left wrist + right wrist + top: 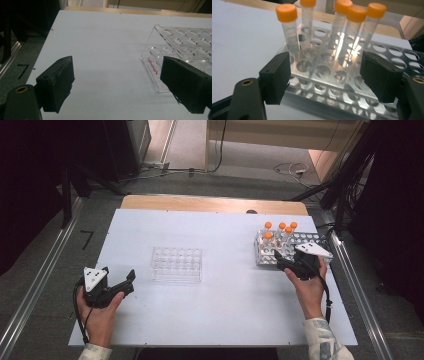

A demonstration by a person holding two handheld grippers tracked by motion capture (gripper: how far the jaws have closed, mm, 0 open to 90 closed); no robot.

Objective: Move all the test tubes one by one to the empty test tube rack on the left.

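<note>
A silver metal rack [305,240] stands at the table's right side, with several clear orange-capped tubes [282,231] upright in its far-left holes. My right gripper [277,261] hovers at the rack's near-left corner. In the right gripper view it [325,72] is open, with nothing between the pads; the tubes [289,32] stand just beyond the jaws and the rack's [387,50] empty holes lie below. A clear plastic rack [176,264] sits empty mid-table. My left gripper [129,284] rests open at the near left, pointing towards the clear rack [180,47].
The white table board [225,310] lies over a wooden top whose far edge shows [210,204]. Metal rails [35,290] run along both sides of the table. Cables and dark stands crowd the floor beyond the far edge.
</note>
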